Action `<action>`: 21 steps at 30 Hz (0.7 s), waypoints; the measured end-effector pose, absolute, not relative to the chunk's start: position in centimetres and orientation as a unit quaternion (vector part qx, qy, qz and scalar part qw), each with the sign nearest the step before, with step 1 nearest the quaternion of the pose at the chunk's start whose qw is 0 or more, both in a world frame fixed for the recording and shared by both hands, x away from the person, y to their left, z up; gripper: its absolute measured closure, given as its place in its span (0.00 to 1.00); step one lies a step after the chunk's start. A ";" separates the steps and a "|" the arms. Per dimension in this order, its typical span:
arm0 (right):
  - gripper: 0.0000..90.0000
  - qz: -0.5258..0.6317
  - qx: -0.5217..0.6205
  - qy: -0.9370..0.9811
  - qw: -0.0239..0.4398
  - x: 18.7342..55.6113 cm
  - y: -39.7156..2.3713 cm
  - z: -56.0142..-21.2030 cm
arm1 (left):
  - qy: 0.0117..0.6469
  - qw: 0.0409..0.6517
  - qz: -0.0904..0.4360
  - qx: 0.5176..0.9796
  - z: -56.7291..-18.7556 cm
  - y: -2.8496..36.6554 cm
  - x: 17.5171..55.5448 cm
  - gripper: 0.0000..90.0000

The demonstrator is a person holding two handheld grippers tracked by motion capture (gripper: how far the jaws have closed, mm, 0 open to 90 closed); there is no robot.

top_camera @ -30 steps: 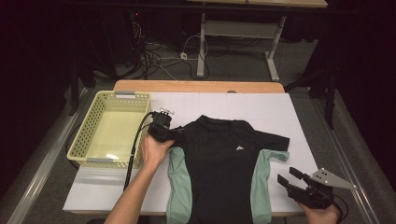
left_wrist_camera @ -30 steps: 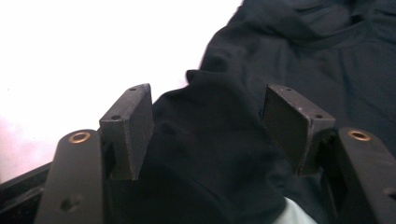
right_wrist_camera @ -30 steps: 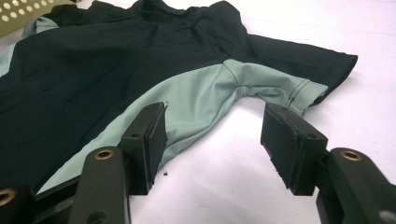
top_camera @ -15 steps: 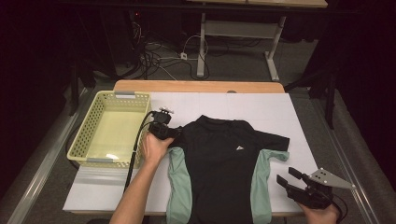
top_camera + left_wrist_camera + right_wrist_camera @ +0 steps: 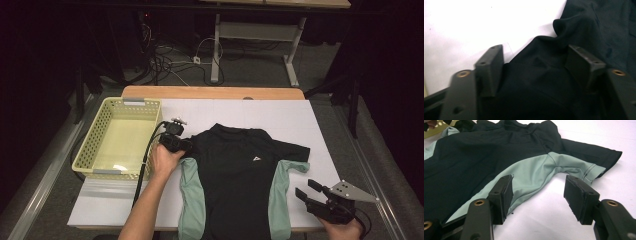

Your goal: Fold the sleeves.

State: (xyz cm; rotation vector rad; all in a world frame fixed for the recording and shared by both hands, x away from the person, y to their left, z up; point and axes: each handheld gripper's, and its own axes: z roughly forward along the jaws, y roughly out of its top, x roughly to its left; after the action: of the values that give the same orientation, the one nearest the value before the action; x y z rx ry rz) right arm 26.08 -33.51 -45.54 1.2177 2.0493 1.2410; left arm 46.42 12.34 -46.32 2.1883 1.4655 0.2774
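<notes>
Black shirt (image 5: 239, 175) with pale green side panels lies flat on our table (image 5: 325, 140).
Our left gripper (image 5: 535, 65) has just narrowed spread jaws around its sleeve; the right gripper (image 5: 537, 195) holds its jaws spread beside the hem.

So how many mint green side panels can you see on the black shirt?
2: the left panel runs down the side below the left gripper; the right panel lies beside the right gripper.

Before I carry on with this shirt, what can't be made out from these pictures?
- High view: the shirt hem is cut off by the bottom edge.
- High view: the left gripper fingers are hidden by its own body and the hand.
- Left gripper view: whether the fingers pinch the black cloth between them; too dark.
- High view: the chest logo is too small to read.
</notes>
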 end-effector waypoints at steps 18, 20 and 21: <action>0.46 0.448 0.441 0.744 0.227 26.1 -33.5 -45.5 | 0.517 0.297 0.034 0.802 -44.1 11.4 45.1 0.94; 0.46 0.448 0.440 0.745 0.227 26.1 -33.5 -45.5 | 0.507 0.313 0.028 0.803 -43.3 11.3 44.7 0.94; 0.46 0.448 0.440 0.745 0.227 26.1 -33.5 -45.5 | 0.500 0.316 0.029 0.805 -42.9 11.2 44.5 0.94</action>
State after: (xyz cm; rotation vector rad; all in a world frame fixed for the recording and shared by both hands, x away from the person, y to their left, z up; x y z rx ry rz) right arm 26.06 -33.49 -45.51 1.2116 2.0520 1.2349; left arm 44.53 11.16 -42.93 2.1207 1.3176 0.0765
